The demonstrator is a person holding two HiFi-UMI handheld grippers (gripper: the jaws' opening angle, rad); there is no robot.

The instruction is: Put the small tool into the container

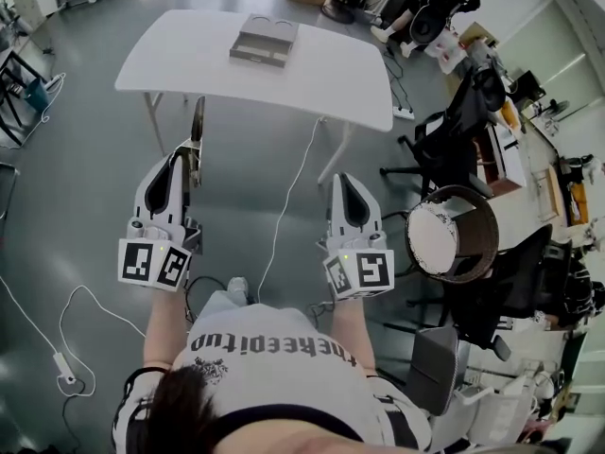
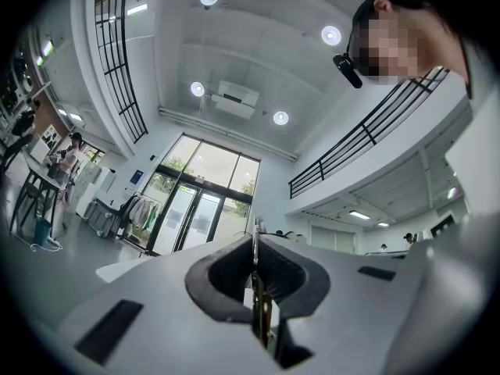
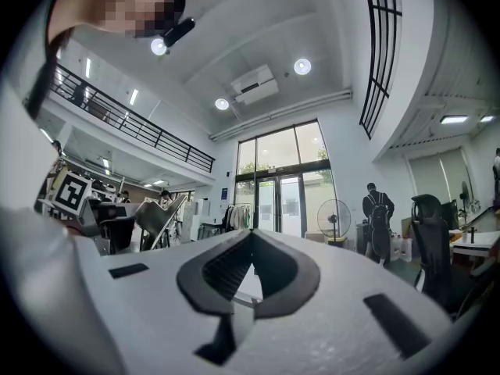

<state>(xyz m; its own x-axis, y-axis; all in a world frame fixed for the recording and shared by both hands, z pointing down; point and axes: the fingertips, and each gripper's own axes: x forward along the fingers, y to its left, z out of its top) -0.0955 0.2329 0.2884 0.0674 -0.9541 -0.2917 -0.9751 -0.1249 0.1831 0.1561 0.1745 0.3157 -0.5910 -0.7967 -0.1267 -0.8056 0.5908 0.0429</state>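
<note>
Head view is showing a person standing well back from the white table [image 1: 170, 60] in the upper part of the frame, with the grey container [image 1: 265, 41] sitting near its far edge. The left gripper [image 1: 188, 151] is pinching the small tool [image 1: 197, 126], a thin flat strip, with its jaws closed tight on it. In the left gripper view the tool [image 2: 255, 291] is showing edge-on, standing upright between the pads of that gripper [image 2: 254, 244]. The right gripper [image 1: 342, 180] is hanging beside it lower right of centre, and in its own view its jaws [image 3: 251, 239] are meeting at the tips with nothing between them.

The tool's long axis is running almost straight up the frame, its free end pointing ahead toward the near edge of the table and sticking out well past the jaw tips.

Judging from this, the task is sitting at the carrying step: tool in grip, container not yet reached. The next move is calling for bringing the left gripper over the table, lining the strip up above the container's opening, lowering it, then letting go.
</note>
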